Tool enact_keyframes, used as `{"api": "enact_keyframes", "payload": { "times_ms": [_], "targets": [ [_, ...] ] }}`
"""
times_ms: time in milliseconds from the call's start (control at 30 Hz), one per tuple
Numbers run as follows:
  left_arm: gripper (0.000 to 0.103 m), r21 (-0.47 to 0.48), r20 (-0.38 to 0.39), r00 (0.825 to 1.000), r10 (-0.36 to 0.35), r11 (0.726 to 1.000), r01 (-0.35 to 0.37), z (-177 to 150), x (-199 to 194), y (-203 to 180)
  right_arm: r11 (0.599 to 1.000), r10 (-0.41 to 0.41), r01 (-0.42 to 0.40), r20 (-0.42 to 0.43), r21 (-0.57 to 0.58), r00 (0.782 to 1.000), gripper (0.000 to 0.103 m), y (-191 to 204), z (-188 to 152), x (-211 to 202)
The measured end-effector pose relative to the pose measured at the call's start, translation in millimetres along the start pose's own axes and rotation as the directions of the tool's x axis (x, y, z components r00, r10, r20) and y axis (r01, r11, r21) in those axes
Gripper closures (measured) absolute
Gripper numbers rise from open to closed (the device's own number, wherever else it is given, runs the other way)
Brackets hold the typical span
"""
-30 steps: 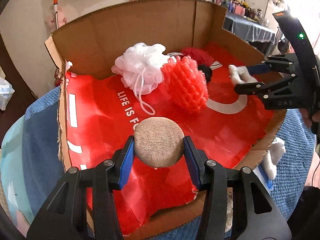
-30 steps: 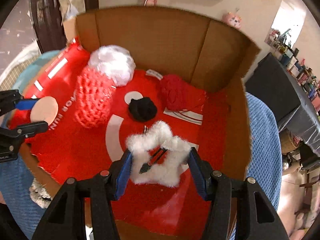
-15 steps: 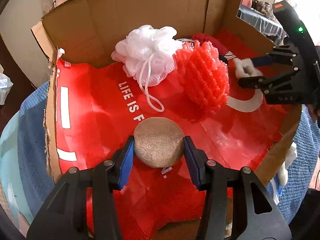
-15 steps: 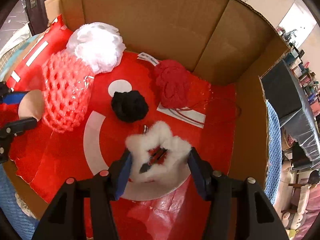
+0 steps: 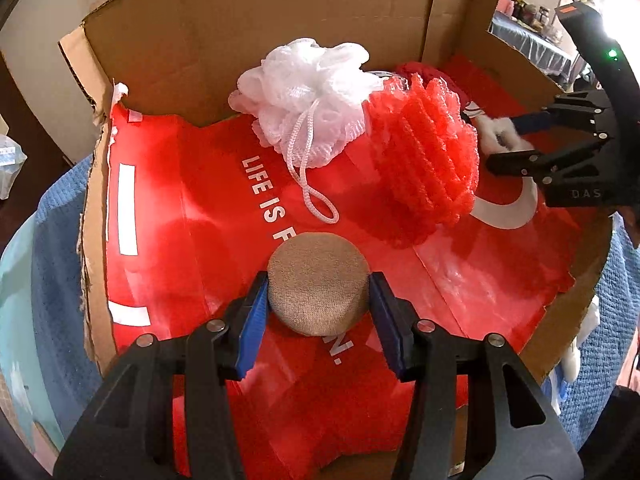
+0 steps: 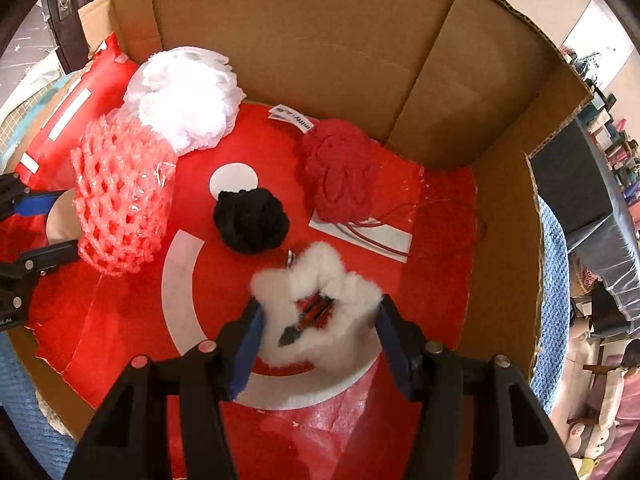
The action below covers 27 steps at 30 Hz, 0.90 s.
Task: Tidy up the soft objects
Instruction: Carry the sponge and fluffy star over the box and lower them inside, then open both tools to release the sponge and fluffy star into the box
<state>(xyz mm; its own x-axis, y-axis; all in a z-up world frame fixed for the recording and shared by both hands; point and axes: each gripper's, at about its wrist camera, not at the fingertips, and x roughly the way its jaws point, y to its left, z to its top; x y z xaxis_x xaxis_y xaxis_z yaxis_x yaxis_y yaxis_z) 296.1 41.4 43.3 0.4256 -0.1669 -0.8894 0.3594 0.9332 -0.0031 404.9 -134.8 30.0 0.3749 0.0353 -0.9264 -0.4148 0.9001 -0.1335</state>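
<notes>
My left gripper [image 5: 318, 306] is shut on a round tan sponge pad [image 5: 318, 282], low over the red liner of a cardboard box [image 5: 256, 24]. My right gripper [image 6: 318, 326] is shut on a fluffy white star-shaped hair clip [image 6: 320, 300], held over the box floor; it also shows in the left wrist view [image 5: 508, 140]. In the box lie a white mesh loofah [image 5: 308, 92], a red mesh loofah [image 5: 424, 160], a black pom [image 6: 251, 219] and a dark red knitted piece [image 6: 338, 176].
The box [image 6: 360, 40] has tall back and right walls and a low front edge. It rests on a blue towel [image 5: 56, 272]. White items [image 5: 578, 344] lie outside the box at the right. A cluttered dark table [image 6: 576, 184] stands beyond the right wall.
Both grippers have moved forward and down into the box with their objects still held. The loofahs, pom and knitted piece have not moved.
</notes>
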Motion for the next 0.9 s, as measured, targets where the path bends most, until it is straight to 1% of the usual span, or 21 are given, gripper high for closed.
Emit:
{"api": "enact_keyframes", "payload": {
  "times_ms": [200,800,900],
  "targets": [
    [0.054,-0.005,0.001,1.0,0.007,1.0,-0.007,1.1,2.3,0.1,1.0,0.009,-0.009,0.002,0.006,1.0,0.045,-5.5,6.9,1.7],
    [0.051,-0.004,-0.002,1.0,0.01,1.0,-0.01,2.0,3.4,-1.4,1.0,0.009,-0.009,0.001,0.004,1.0,0.044,-11.9,8.8,-0.6],
    [0.048,-0.003,-0.002,1.0,0.011,1.0,-0.011,2.2,3.4,-1.4,1.0,0.01,-0.01,0.001,0.005,1.0,0.043,-12.6,9.2,-0.5]
  ]
}}
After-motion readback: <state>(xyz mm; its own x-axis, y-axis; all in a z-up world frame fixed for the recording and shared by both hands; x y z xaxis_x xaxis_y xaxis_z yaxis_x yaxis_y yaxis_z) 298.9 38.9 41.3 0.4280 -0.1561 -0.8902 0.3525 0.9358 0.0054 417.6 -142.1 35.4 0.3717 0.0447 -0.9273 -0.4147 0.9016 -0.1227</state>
